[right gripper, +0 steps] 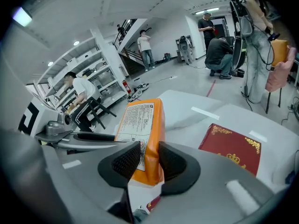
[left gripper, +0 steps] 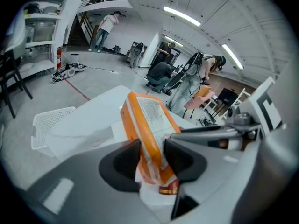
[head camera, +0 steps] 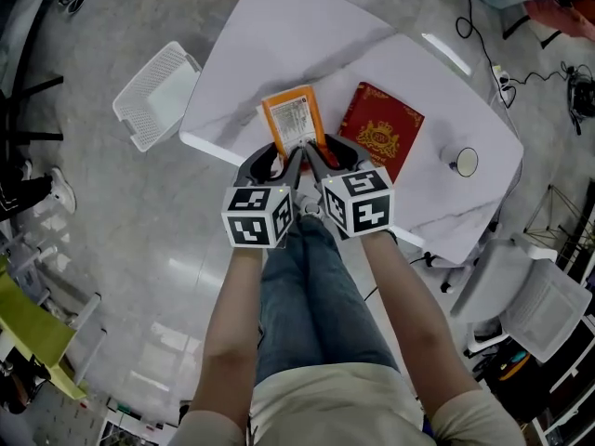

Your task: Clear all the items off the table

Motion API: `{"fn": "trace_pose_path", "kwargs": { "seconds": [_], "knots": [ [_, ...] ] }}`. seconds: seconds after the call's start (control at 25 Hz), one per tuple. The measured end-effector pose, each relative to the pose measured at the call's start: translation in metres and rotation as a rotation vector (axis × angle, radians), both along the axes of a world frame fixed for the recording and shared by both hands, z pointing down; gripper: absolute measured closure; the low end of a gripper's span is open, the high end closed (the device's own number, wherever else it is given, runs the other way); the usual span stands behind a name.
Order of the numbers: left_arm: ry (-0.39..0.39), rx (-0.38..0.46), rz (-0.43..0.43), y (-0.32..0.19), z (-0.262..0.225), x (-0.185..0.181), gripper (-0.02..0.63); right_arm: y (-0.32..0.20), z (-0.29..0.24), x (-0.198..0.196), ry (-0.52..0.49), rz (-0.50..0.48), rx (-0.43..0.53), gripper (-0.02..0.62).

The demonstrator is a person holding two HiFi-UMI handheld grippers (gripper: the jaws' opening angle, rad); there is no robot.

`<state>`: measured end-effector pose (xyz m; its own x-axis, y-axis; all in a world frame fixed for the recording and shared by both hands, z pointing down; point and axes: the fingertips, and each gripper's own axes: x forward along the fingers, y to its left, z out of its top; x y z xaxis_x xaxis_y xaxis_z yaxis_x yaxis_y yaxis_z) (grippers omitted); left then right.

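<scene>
An orange packet [head camera: 295, 119] with a white printed label hangs over the near edge of the white table [head camera: 279, 54], gripped at its near end from both sides. My left gripper [head camera: 279, 161] is shut on the packet's [left gripper: 149, 120] left corner, pads pressing the crumpled end. My right gripper [head camera: 327, 151] is shut on the packet's [right gripper: 142, 120] right corner. The two grippers sit side by side, almost touching. A dark red book with gold print [head camera: 381, 130] lies flat on the table just right of the packet, also visible in the right gripper view as the red book [right gripper: 231, 148].
A small round white object [head camera: 463, 162] stands near the table's right edge. A white mesh basket [head camera: 153, 96] sits on the floor left of the table. A white chair [head camera: 544, 309] stands at the lower right. Cables and people are farther off.
</scene>
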<state>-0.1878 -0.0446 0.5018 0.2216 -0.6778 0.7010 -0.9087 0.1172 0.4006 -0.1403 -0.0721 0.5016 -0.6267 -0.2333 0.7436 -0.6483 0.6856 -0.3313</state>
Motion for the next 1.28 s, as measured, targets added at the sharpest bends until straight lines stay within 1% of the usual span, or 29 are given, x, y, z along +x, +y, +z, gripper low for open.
{"fn": "trace_pose_path", "kwargs": {
  "seconds": [0.28,0.44,0.72,1.08,1.28],
  "knots": [
    [0.009,0.038,-0.01,-0.001,-0.042,0.023,0.44,0.0,-0.043,0.024,0.0,0.001,0.027,0.476],
    [0.017,0.045,-0.011,0.004,-0.064,0.036,0.444,0.005,-0.065,0.037,0.002,0.006,0.034,0.476],
    [0.02,0.069,-0.02,0.003,-0.097,0.05,0.448,0.003,-0.097,0.052,-0.007,0.004,0.049,0.476],
    [0.007,0.08,-0.04,0.009,-0.117,0.042,0.451,0.008,-0.117,0.043,-0.024,-0.029,0.054,0.476],
    [0.023,0.093,-0.065,0.016,-0.116,0.029,0.451,0.014,-0.118,0.03,-0.014,-0.056,0.065,0.477]
  ]
}}
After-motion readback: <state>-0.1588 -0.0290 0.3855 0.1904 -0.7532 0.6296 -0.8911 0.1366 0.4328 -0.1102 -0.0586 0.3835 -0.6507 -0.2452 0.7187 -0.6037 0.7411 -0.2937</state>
